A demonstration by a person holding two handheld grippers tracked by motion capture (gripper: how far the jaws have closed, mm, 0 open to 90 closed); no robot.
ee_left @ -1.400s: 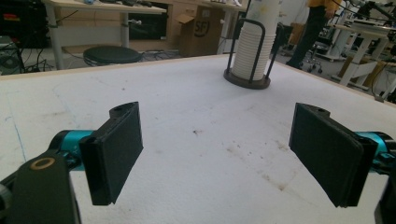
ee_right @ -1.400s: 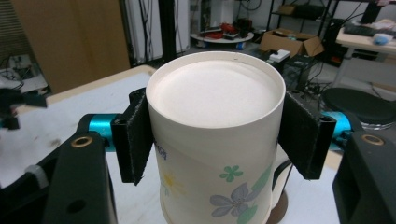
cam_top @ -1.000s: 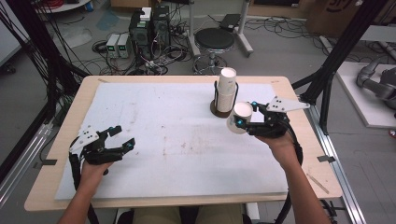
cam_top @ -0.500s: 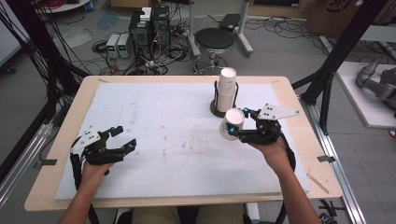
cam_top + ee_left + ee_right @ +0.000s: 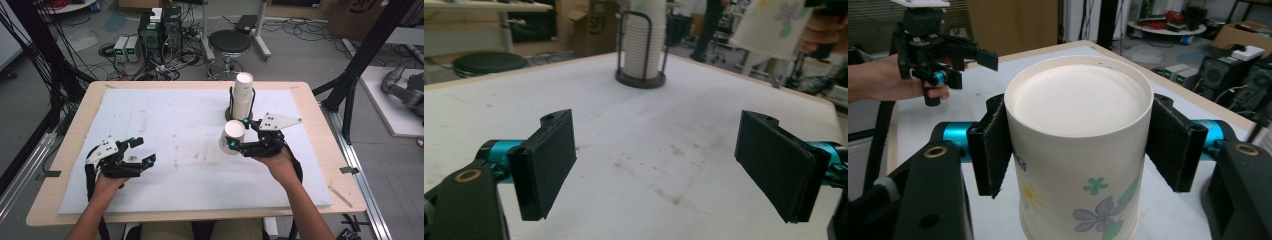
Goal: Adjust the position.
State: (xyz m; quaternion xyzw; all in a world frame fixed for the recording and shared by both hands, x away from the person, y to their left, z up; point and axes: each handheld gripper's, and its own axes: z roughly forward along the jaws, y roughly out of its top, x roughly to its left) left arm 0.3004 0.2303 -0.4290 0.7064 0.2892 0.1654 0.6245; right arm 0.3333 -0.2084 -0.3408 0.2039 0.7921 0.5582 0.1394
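High view: right tool (image 5: 235,137) clamps a single white paper cup with a flower print (image 5: 231,136), carried on its side above the white foam-covered desk (image 5: 175,125), closed base facing 9 o'clock. Cup sits just toward 6 o'clock of the stack of white paper cups in a dark wire holder (image 5: 242,97), apart from it, no contact.

Right gripper view: both black pads press the cup wall from opposite sides, base end toward the lens; grip looks firm, wall not visibly crushed.

Left tool (image 5: 141,151) hangs low at 8 o'clock on the desk, jaws spread wide, nothing between them. Left gripper view confirms bare desk between the pads, holder and stack straight ahead at 12 o'clock, carried cup at upper right.

Step in hand, as I judge it: one cup is off the stack and in transit toward desk centre.

Next move likely calls for turning the wrist to stand the cup on its base or mouth, lowering to the foam, then releasing. Alternative: hand-over to the waiting left tool, which is wide enough to take it. Keep squeeze light; thin paper wall dents easily.
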